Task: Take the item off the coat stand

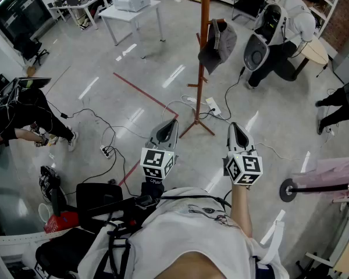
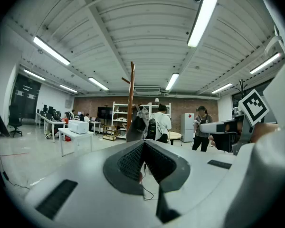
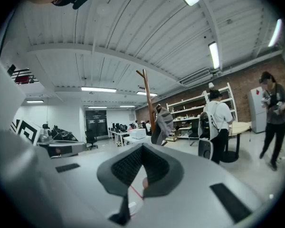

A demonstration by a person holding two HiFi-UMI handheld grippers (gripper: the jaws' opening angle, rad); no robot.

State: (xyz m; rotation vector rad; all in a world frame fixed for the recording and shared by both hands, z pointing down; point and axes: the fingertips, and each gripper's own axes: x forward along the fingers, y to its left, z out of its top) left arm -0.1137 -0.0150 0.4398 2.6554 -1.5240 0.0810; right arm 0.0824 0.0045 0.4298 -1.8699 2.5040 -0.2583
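A tall wooden coat stand (image 1: 205, 51) rises from the grey floor ahead of me. A grey cap (image 1: 218, 42) hangs on one of its pegs. My left gripper (image 1: 170, 123) and right gripper (image 1: 235, 126) are held level side by side, well short of the stand, both shut and empty. In the left gripper view the cap (image 2: 135, 124) hangs on the stand (image 2: 131, 94) far beyond the shut left gripper (image 2: 143, 144). The right gripper view shows the cap (image 3: 162, 122) beside the pole (image 3: 147, 99), above the shut right gripper (image 3: 141, 147).
A power strip (image 1: 213, 106) and cables lie by the stand's feet. A white table (image 1: 128, 15) with a white box stands at the back left. A person with a backpack (image 1: 279, 31) bends over near a round table at the back right. Black bags (image 1: 99, 205) sit at my lower left.
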